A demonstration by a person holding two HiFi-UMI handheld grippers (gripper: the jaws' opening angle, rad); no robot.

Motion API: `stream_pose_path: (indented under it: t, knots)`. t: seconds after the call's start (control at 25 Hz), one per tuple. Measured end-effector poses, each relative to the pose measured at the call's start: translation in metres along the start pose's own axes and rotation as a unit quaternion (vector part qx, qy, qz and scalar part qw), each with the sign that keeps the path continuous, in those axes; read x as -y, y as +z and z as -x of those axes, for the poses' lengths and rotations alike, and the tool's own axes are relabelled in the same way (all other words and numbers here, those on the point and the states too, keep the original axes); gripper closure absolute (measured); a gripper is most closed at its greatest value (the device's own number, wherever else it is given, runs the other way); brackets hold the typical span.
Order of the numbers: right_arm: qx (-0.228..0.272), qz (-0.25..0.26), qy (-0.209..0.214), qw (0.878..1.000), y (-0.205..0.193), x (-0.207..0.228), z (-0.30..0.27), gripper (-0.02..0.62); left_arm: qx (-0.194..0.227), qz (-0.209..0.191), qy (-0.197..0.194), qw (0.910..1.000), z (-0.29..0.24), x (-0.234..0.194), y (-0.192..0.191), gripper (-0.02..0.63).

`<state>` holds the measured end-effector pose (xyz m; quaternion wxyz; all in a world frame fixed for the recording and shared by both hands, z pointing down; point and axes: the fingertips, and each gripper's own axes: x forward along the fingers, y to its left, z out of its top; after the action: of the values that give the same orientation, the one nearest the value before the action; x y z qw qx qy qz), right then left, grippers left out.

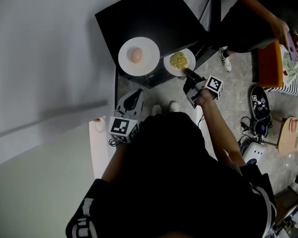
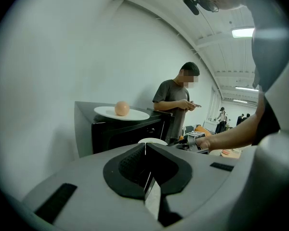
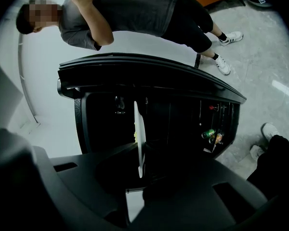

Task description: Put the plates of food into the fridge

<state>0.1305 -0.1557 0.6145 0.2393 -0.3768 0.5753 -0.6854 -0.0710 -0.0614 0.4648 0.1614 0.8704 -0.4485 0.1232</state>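
Note:
A black fridge (image 1: pixel 154 14) stands against the wall with its door (image 3: pixel 221 124) swung open. On its top rests a white plate (image 1: pixel 139 56) bearing a round peach-coloured food (image 1: pixel 136 54); the left gripper view shows this plate (image 2: pixel 121 112) too. My right gripper (image 1: pixel 185 71) is shut on the rim of a second white plate (image 1: pixel 179 62) of yellow food, held in front of the fridge. Edge-on, that plate (image 3: pixel 138 138) sits between the jaws before the dark interior. My left gripper (image 1: pixel 135 94) hangs lower left, shut and empty (image 2: pixel 145 147).
A person in a grey shirt (image 2: pixel 176 105) stands just beyond the fridge, looking at a phone. Cans (image 3: pixel 210 134) sit in the door shelf. An orange seat (image 1: pixel 270 63) and floor clutter (image 1: pixel 260 128) lie to the right. The white wall (image 1: pixel 44 58) runs along the left.

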Motion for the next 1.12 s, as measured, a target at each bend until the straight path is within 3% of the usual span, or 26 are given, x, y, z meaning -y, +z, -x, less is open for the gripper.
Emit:
stream_pose_path:
  t: [0.24,0.48,1.12]
  knots:
    - [0.001,-0.002,-0.003,1.0,0.001,-0.002,0.006,0.552,0.001,0.005,0.008,1.0,0.015,0.011,0.002,0.583]
    - [0.007,-0.006,-0.006,1.0,0.018,0.014,-0.037,0.552,-0.005,0.009,0.007,0.9999,-0.009,-0.02,-0.01,0.583]
    - [0.005,-0.012,-0.008,1.0,0.023,0.012,-0.066,0.552,-0.009,0.009,0.018,0.9998,-0.006,-0.027,-0.007,0.583]
